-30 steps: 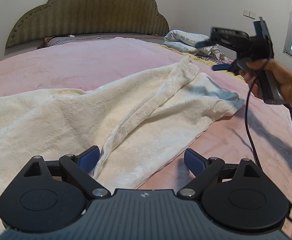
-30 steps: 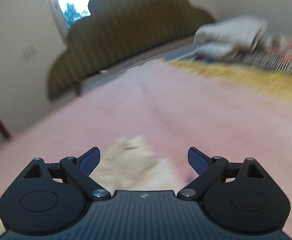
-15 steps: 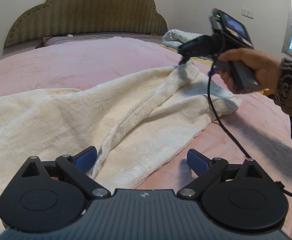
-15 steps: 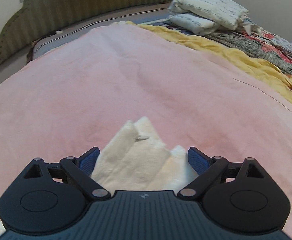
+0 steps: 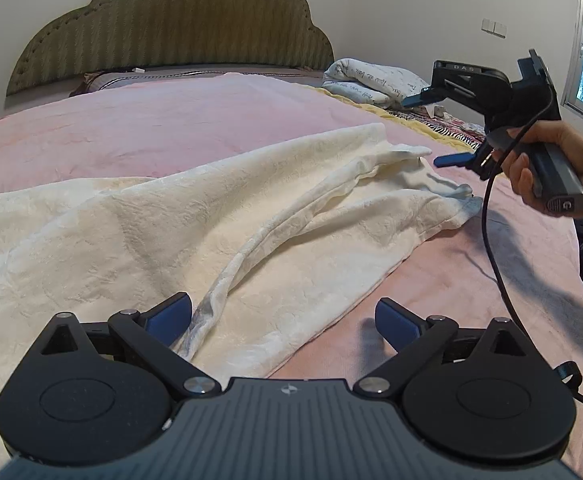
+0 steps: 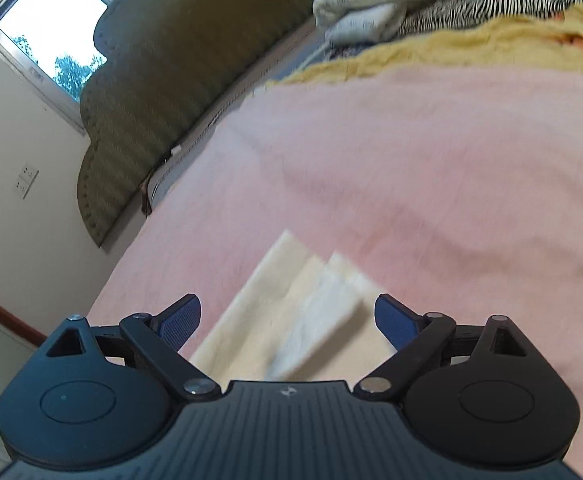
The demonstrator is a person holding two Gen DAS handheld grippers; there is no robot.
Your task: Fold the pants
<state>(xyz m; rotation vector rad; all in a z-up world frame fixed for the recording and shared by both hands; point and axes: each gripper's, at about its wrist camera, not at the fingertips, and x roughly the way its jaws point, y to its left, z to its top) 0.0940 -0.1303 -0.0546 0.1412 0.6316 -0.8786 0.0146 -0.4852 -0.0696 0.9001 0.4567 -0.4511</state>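
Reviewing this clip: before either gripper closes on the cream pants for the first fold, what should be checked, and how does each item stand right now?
1. Left gripper open: ok, fingers spread wide.
2. Right gripper open: ok, holding nothing.
3. Cloth between the left fingers: ok; the pants and their centre ridge lie in the gap.
4. Right gripper placed at the leg ends: not ok; in the left wrist view it hangs beside and above them, apart from the cloth.
5. Pants flat: not ok; a raised ridge and rumpled leg ends.
6. Right wrist view sharp enough to aim: not ok, it is blurred.
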